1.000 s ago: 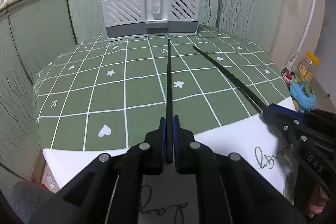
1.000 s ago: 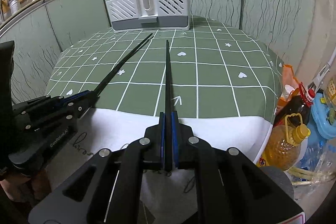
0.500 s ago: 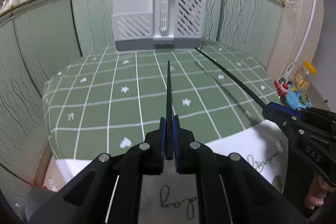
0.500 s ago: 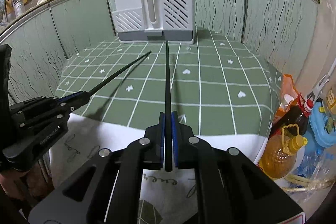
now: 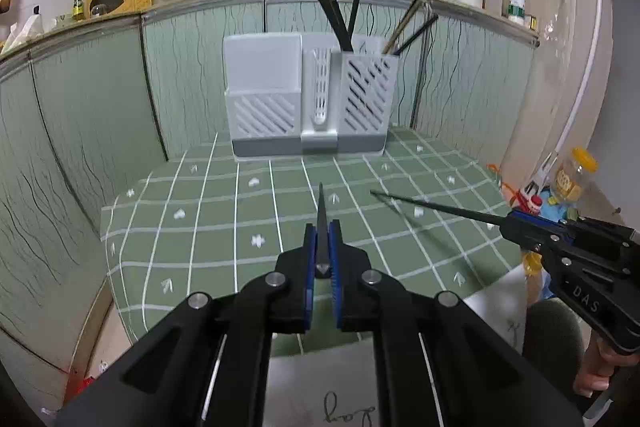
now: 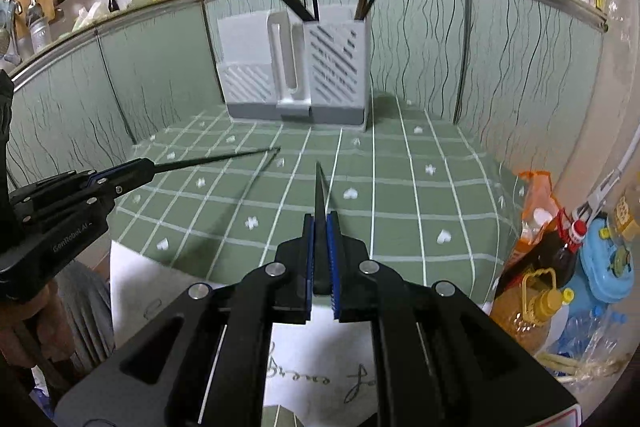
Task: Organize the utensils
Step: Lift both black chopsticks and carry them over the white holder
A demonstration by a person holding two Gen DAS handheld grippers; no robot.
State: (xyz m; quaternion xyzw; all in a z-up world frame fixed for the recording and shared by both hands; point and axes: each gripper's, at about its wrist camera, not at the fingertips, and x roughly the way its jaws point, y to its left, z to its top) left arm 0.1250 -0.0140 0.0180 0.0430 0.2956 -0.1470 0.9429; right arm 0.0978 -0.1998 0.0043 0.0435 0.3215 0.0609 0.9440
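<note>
The left gripper (image 5: 321,259) was clamped on a black chopstick (image 5: 321,223), its blue pads pressed against the stick's thick end. The stick pointed toward the grey utensil holder (image 5: 308,95), its tip well short of the holder's base and raised off the green checked tablecloth (image 5: 208,227).

The right gripper (image 6: 320,251) was likewise closed tight on a second black chopstick (image 6: 319,195), which also aimed at the holder from in front, with its tip above the cloth and short of the holder. In the left wrist view that second stick slanted in from the right of the holder's front, with a thin shadow on the cloth beneath it; in the right wrist view the left gripper's stick came in from the holder's left in the same way.

The holder stood at the far edge of the cloth against the pale green wall panels (image 5: 80,115). Its right-hand slotted compartment held several dark and wooden chopsticks (image 5: 344,19) leaning out of the top; how many there were is hard to tell at that distance. The holder's left-hand compartment showed nothing sticking out. Near the grippers, in front of the holder, a white sheet with handwriting (image 6: 304,347) lay over the cloth's edge.
</note>
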